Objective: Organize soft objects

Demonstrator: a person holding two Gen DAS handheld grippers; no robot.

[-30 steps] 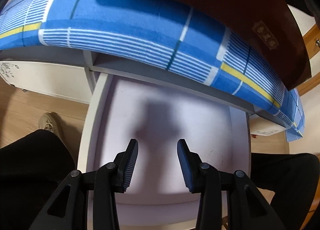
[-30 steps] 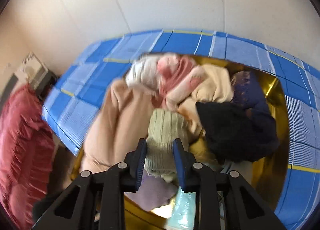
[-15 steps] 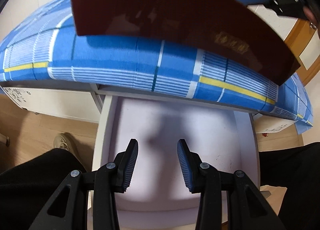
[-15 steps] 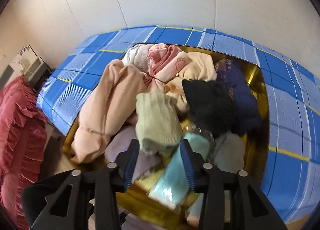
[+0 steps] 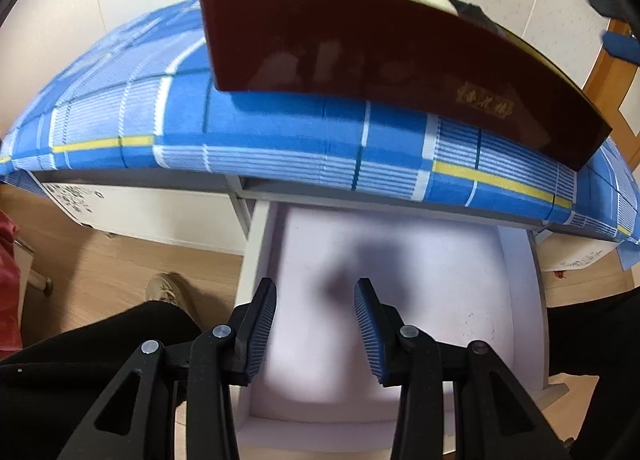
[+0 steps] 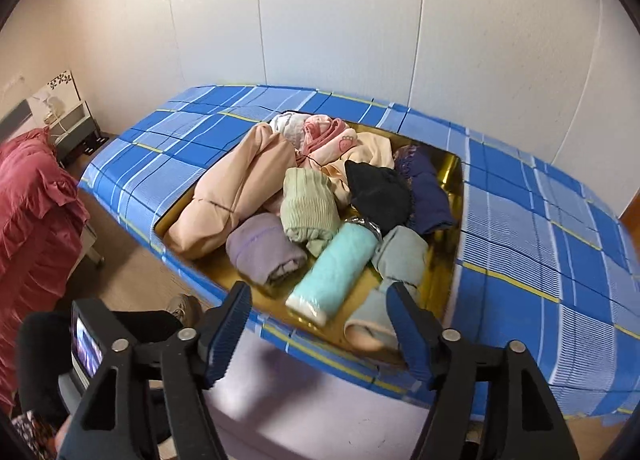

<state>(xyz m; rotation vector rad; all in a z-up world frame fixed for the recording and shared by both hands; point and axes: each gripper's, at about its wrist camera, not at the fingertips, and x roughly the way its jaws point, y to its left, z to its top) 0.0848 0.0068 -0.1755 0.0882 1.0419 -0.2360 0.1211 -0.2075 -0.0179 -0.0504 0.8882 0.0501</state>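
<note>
A gold-lined tray [image 6: 444, 260], dark red outside [image 5: 360, 60], sits on a blue plaid tablecloth [image 6: 520, 244]. It holds a pile of soft things: a peach garment [image 6: 236, 192], a green ribbed roll [image 6: 308, 204], a lilac roll [image 6: 264, 248], a mint roll [image 6: 336, 268], and black [image 6: 380, 192] and navy [image 6: 428, 196] pieces. My right gripper [image 6: 319, 300] hovers at the tray's near edge, jaws opening, nothing between them. My left gripper [image 5: 315, 288] hangs over an open pale drawer [image 5: 400, 252] under the table, pads a narrow gap apart and bare.
The drawer [image 6: 320, 400] juts out below the table's front edge. A person's black-trousered legs [image 5: 80, 360] and a shoe [image 5: 168, 292] stand left of it on wooden floor. Red ruffled fabric [image 6: 28, 200] hangs at the far left, with a white wall behind the table.
My right gripper let go of the green ribbed roll, which now lies on the pile, then drew back from the tray with jaws widening. The left gripper rose and tilted up.
</note>
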